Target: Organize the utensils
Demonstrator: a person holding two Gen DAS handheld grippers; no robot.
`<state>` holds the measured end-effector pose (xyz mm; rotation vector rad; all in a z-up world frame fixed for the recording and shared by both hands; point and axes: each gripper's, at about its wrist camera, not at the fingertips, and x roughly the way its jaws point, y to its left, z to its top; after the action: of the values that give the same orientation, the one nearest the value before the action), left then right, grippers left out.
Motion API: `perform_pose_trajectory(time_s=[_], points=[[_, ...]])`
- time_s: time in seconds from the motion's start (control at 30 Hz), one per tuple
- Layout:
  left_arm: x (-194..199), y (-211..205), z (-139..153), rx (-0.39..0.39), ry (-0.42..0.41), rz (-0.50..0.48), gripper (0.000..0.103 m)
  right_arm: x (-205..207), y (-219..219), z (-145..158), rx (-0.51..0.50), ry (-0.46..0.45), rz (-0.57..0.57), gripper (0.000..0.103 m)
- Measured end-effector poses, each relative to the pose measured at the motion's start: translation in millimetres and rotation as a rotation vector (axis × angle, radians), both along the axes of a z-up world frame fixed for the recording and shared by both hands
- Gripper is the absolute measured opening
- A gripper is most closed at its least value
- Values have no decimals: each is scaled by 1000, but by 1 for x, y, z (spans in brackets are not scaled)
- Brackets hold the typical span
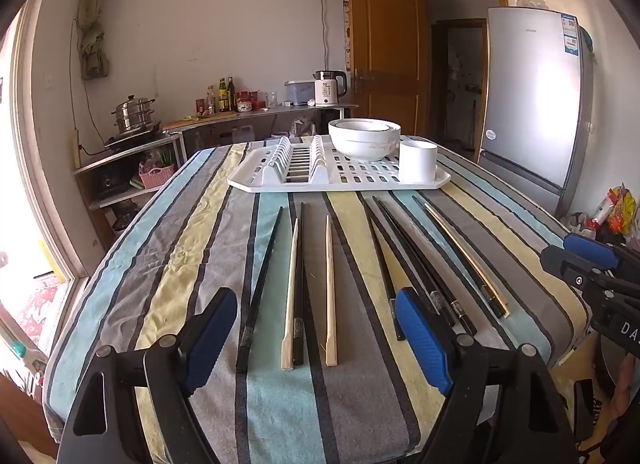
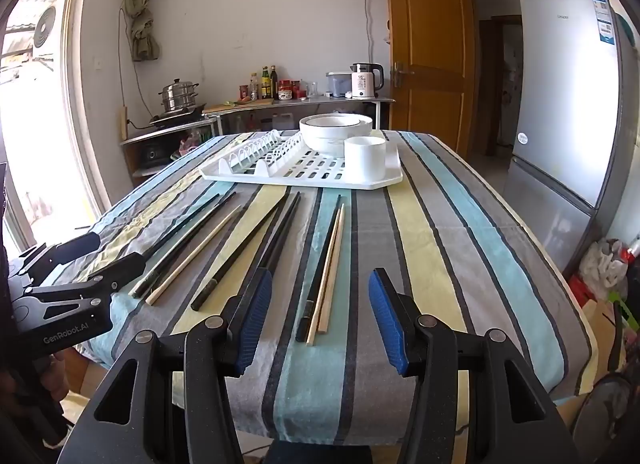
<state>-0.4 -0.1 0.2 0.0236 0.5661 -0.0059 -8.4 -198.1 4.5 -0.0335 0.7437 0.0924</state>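
Nearest in each wrist view are the claws themselves. The left claw hangs wide apart over the near edge of the worktop, holding nothing; the right claw is likewise spread wide and empty, its blue pads straddling the butt ends of one small group of sticks.

Just past the pads, on the striped blue, grey and yellow tablecloth, lie the long thin chopsticks, black lacquered ones and pale wooden ones mixed, all pointing roughly away from the cameras. In the left view, a black chopstick lies leftmost, then a pale wooden chopstick touching a black one, then a lone pale wooden stick, then a fan of black chopsticks and a black-and-gold pair toward the right.

These sticks look light, stiff and smooth, so they will likely roll or slip; lying flat on soft cloth, they are probably best pinched near the thicker square butt ends, one or two at a time.

Farther back sits a white slotted plastic dish rack carrying stacked white ceramic bowls and a white cylindrical cup, the likely holder for the sorted sticks. No sorting is visibly done.
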Motion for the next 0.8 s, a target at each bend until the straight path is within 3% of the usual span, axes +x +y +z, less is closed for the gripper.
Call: perform_pose_trajectory(time_s=[0.8], points=[[1,3,2,-15,14,5,82,0,0,2,-1,3,1,51]])
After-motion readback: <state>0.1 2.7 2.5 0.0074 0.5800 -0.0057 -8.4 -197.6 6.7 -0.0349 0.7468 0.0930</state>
